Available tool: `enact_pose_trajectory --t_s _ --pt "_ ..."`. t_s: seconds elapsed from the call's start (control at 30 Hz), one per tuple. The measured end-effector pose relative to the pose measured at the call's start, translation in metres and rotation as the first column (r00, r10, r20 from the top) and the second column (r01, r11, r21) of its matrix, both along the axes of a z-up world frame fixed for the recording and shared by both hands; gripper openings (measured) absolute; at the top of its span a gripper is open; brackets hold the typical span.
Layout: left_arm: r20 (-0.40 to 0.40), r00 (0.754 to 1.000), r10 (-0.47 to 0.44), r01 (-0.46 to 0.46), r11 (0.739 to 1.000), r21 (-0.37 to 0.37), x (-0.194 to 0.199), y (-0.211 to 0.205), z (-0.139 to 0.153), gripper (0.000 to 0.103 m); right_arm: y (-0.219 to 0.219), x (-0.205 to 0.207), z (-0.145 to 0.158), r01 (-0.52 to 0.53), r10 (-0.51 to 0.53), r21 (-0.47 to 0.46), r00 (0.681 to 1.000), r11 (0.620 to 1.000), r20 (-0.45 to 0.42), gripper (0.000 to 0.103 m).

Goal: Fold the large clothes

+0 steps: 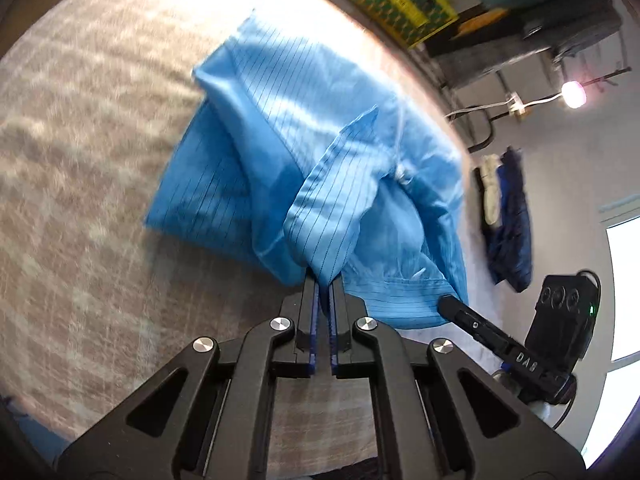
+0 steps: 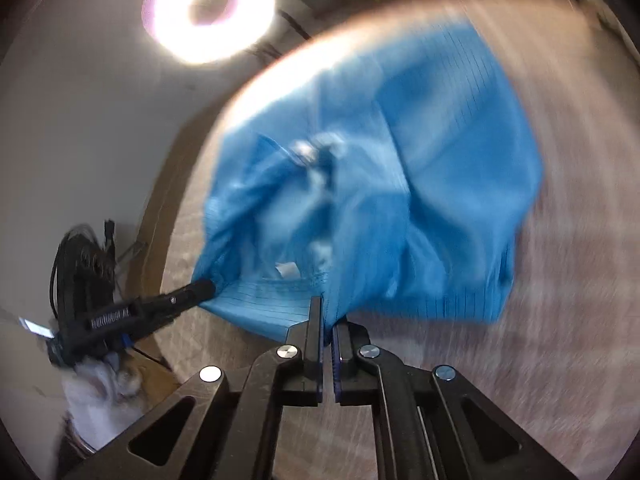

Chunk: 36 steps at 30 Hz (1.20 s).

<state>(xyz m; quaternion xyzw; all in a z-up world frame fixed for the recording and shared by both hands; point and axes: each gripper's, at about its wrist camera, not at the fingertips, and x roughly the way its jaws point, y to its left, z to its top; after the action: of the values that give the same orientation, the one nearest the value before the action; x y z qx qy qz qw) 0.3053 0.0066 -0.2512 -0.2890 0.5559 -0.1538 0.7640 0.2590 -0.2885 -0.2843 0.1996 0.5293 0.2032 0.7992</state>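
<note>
A light blue garment (image 1: 304,148) with thin dark stripes lies bunched on a beige checked cover (image 1: 80,200). My left gripper (image 1: 323,280) is shut on a gathered fold of the cloth at its near edge. In the left wrist view the right gripper (image 1: 446,302) pinches the hem just to the right. The right wrist view is blurred: the same blue garment (image 2: 400,168) fills the middle, and my right gripper (image 2: 327,316) is shut on its hem. The left gripper (image 2: 210,286) holds the cloth's corner at the left of that view.
The cover's rounded edge (image 1: 420,72) runs close behind the garment. Beyond it stand a yellow crate (image 1: 404,0), a dark rack (image 1: 540,20), a small lamp (image 1: 574,94) and dark clothes on the floor (image 1: 508,220). A bright ring light (image 2: 208,12) glares in the right wrist view.
</note>
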Motion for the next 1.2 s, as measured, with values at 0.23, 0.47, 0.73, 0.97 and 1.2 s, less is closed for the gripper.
enact_pose_trajectory --t_s 0.23,0.47,0.73,0.97,1.2 --pt "0.016 0.997 -0.071 0.068 0.989 0.132 0.000 -0.014 -0.022 0.002 0.026 -0.017 -0.003 -0.078 0.117 -0.223 0.980 0.972 0.163 0.000" --pt "0.013 0.986 -0.164 0.159 0.968 0.192 -0.009 -0.024 -0.016 0.002 0.015 -0.015 -0.025 -0.180 0.182 -0.216 0.983 0.960 -0.012 0.016" --pt "0.176 0.974 -0.140 0.098 0.969 0.225 0.000 0.006 0.031 0.006 -0.050 -0.029 0.037 -0.124 0.152 -0.146 0.969 0.981 0.197 0.033" --pt "0.151 0.988 -0.037 0.000 0.972 0.235 0.046 0.035 0.001 0.006 -0.084 0.013 -0.010 0.068 -0.032 -0.325 0.993 0.943 0.116 0.033" --pt "0.089 0.996 0.007 -0.027 0.972 0.231 0.055 0.052 -0.028 0.006 -0.099 0.025 -0.021 0.073 -0.065 -0.214 0.997 0.974 0.043 0.039"
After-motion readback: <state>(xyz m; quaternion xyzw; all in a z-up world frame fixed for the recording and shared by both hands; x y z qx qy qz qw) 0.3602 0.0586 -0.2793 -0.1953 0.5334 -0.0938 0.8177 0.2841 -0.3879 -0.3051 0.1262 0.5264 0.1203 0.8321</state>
